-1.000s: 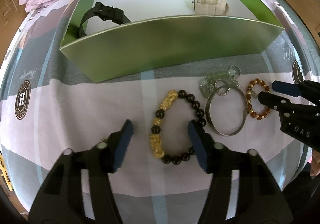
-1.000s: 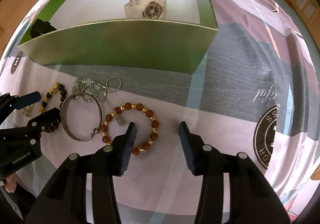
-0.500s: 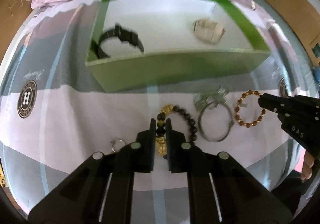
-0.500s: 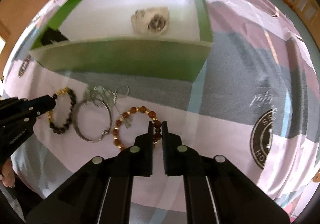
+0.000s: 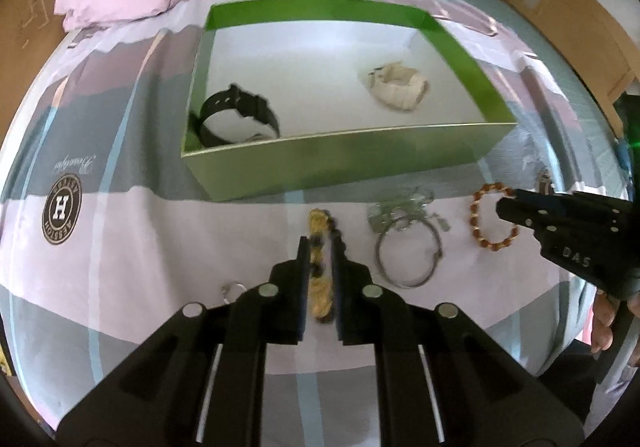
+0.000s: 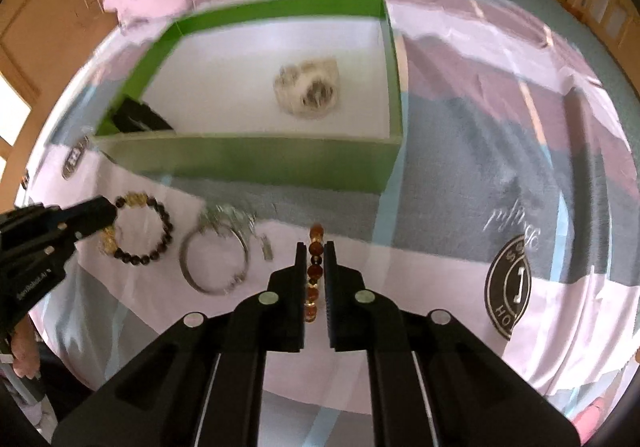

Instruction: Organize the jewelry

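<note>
Left gripper point(image 5: 320, 259) jaws pinch the black-gold bracelet point(image 5: 318, 247), lower centre, easing apart. Right gripper point(image 6: 312, 263) jaws pinch the amber bracelet point(image 6: 314, 271), likewise easing. Green box point(image 5: 340, 163) above holds two watches point(image 5: 240, 115). Bangle point(image 5: 408, 259) lies on the bed.

Hidden, cropped and blurred parts

In the right wrist view the green box point(image 6: 256, 163) and cream watch point(image 6: 308, 91) are motion-blurred; the black watch point(image 6: 138, 119) at ten o'clock is half hidden behind the box's front wall. In the left wrist view a small ring point(image 5: 232, 289) at seven o'clock is partly covered by a finger point(image 5: 290, 287), and a hand point(image 5: 604, 323) is cropped at four o'clock.
</note>
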`<state>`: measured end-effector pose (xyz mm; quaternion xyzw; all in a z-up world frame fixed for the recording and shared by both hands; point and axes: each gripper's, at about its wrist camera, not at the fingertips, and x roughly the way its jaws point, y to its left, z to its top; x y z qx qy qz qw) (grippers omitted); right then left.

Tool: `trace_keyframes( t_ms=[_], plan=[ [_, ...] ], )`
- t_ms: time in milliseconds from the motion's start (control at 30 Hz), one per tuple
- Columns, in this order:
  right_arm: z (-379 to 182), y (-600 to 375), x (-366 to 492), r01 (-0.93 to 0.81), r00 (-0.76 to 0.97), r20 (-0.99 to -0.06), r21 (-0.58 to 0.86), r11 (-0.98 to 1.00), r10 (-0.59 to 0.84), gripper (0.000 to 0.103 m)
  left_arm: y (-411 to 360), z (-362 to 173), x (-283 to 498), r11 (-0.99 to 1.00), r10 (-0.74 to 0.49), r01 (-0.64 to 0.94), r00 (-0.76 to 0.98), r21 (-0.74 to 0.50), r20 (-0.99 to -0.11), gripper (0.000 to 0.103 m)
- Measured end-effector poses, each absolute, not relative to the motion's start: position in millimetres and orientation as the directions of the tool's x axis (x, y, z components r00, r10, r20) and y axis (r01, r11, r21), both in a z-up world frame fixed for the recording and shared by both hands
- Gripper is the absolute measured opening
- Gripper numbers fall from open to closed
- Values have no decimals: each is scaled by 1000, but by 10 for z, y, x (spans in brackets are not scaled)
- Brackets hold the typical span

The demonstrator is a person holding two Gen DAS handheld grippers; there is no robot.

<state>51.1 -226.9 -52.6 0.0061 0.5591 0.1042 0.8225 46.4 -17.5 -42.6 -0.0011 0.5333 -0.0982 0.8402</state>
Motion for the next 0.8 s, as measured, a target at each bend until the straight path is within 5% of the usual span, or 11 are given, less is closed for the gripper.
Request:
trace_keyframes(
  t_ms=[33, 100, 167, 333, 500, 600, 667, 733, 800],
  plan=[
    [-556, -2282, 539, -147, 348, -921, 128, 981, 173, 29, -159, -425, 466, 982, -162, 157, 412, -105, -897, 29],
    [-582, -2350, 568, -117, 349, -922, 137, 984, 170, 33, -110, -403, 479, 985, -153, 138, 423, -103, -893, 42],
    [-571, -2378, 573, -102, 359, -919, 136, 985, 164, 37, -84, -413, 496, 986, -149, 128, 422, -104, -894, 45],
    [-642, -2311, 584, -102, 350, -930, 86, 991, 116, 66, -178, -633, 537, 988, -111, 138, 372, -63, -922, 59],
    [-867, -2188, 599, -134, 296, -955, -26, 991, 15, 76, -343, -871, 548, 985, -53, 174, 333, 6, -941, 63],
    [-1013, -2105, 581, -162, 272, -962, -68, 984, -22, 76, -396, -955, 539, 982, -33, 187, 319, 29, -947, 61],
    [-1021, -2110, 569, -155, 283, -959, -58, 986, -11, 73, -387, -956, 531, 983, -43, 182, 320, 17, -946, 50],
    [-1017, -2146, 565, -150, 267, -962, 17, 989, 57, 45, -354, -938, 530, 985, -49, 174, 323, 8, -945, 23],
    [-990, -2147, 552, -155, 268, -960, 35, 987, 76, 27, -315, -919, 529, 987, -74, 160, 316, -24, -946, 18]
  ],
)
